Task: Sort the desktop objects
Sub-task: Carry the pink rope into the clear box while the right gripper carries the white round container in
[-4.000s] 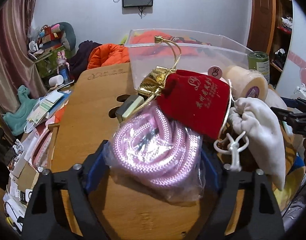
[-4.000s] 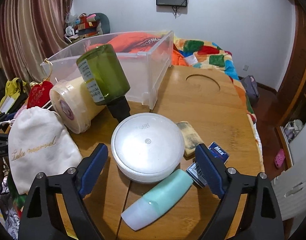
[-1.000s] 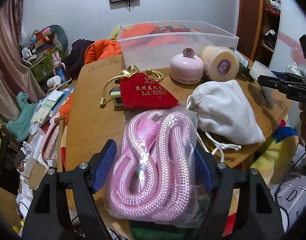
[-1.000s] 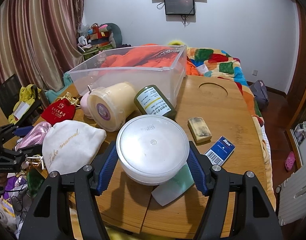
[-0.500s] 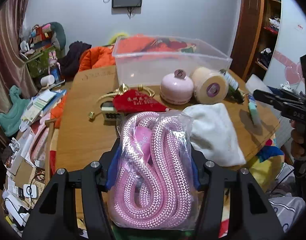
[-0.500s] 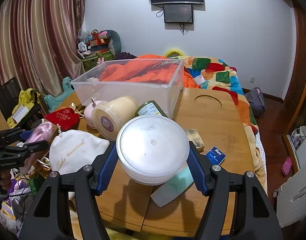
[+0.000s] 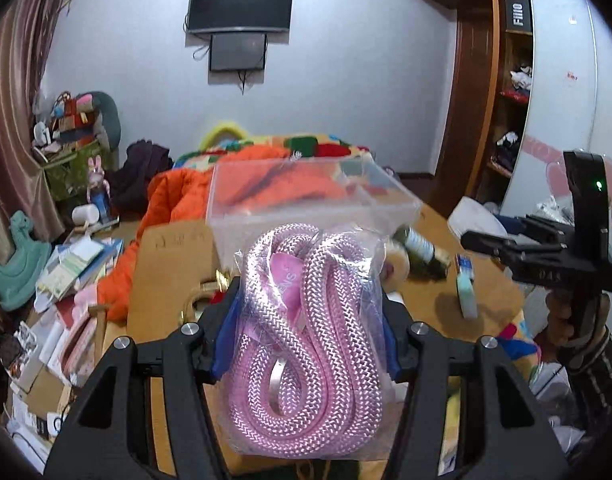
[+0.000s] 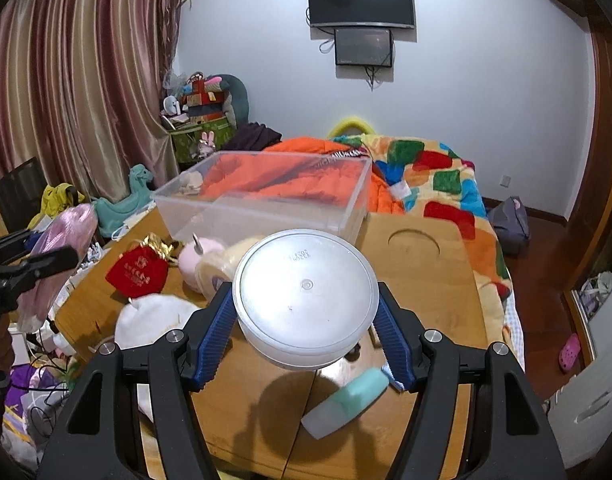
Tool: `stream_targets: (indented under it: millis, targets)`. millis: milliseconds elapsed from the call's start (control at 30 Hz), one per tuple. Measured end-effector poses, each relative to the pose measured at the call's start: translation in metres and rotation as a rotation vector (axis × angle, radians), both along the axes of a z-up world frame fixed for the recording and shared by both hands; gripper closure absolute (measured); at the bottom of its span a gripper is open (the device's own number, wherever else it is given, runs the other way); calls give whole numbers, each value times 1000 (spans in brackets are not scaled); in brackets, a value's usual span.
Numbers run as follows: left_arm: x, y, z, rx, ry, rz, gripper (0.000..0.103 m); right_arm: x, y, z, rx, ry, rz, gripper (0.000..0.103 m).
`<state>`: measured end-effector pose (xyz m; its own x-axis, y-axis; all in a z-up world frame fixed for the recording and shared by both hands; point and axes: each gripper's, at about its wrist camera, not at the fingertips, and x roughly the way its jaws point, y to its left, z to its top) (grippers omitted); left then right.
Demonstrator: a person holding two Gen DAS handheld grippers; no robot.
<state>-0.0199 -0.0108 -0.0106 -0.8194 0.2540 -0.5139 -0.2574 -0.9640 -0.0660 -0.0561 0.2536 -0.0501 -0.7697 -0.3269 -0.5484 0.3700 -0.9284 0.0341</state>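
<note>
Both loads have come up off the wooden table (image 8: 446, 280) since a second ago, so the carry to the clear plastic bin (image 8: 261, 200) looks next. My left gripper (image 7: 308, 320), raised and level, pinches the bagged pink rope (image 7: 310, 344), aimed at the bin. My right gripper (image 8: 306, 320) clamps the round white tub (image 8: 306, 296), held above the table just short of the bin.

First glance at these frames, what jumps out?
The bagged pink rope fills the left wrist view, clamped in the left gripper and held up off the table. In the right wrist view a round white tub sits clamped in the right gripper, also aloft. Behind both stands a clear bin at the table's far edge.
</note>
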Motion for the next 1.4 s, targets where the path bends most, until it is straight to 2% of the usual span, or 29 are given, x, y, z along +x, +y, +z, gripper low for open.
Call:
stream_targets:
  millis: [167,533,733,833,1167,1400]
  targets:
    - [-27,-2,16,0,31,10,46,-11,-2,12,1,14,8,40]
    - [-82,-8,51,1,45,10,46,-56,-14,42,-4,33,46,40]
    - [-115,-11,56,-5,31,33,46,-88,-25,47,13,21,50,40]
    - [-131,-8,52,-36,23,46,46,-103,-31,46,22,7,57,40]
    - [-184,4,20,-74,-80,25,46,-150,-48,19,62,-88,66,40]
    - [-214,19,-6,-108,-173,-12,46,-171,-55,-1,124,-156,54,40]
